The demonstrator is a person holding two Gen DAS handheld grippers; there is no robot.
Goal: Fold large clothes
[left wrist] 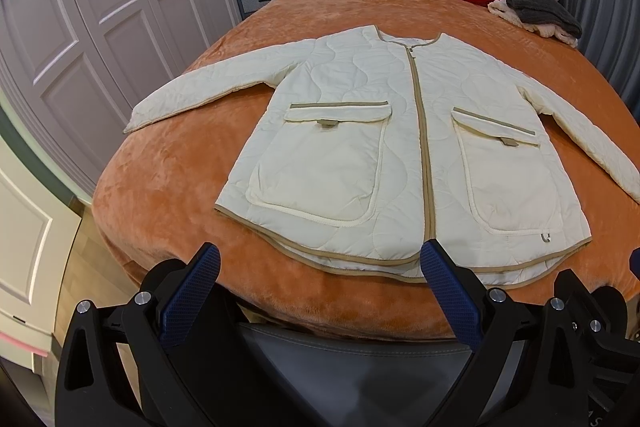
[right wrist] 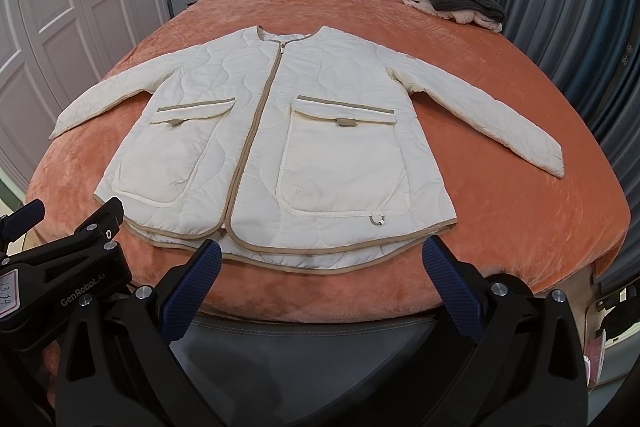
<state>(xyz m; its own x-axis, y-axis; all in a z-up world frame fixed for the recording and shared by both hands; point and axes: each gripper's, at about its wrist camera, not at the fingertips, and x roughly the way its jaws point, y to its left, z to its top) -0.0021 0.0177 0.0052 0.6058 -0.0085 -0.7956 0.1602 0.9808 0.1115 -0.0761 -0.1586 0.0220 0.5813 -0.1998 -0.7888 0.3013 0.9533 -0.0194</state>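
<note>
Cream quilted jacket [left wrist: 400, 147] with tan trim lies zipped and face up on the orange plush bedspread [left wrist: 172, 187], sleeves spread, no fold begun

Both claws hang over the foot of the bed, holding nothing: the left gripper [left wrist: 320, 267] has its blue pads wide apart just short of the hem, and the right gripper [right wrist: 320, 263] is equally spread over the hem's right half. From the left wrist view the left sleeve [left wrist: 200, 95] runs out toward 10 o'clock; from the right, the right sleeve [right wrist: 492, 119] points toward 3 o'clock. Judging by this, the opening step is in hand, and the next move calls for pinching a sleeve or side edge and carrying it across the zip
</note>
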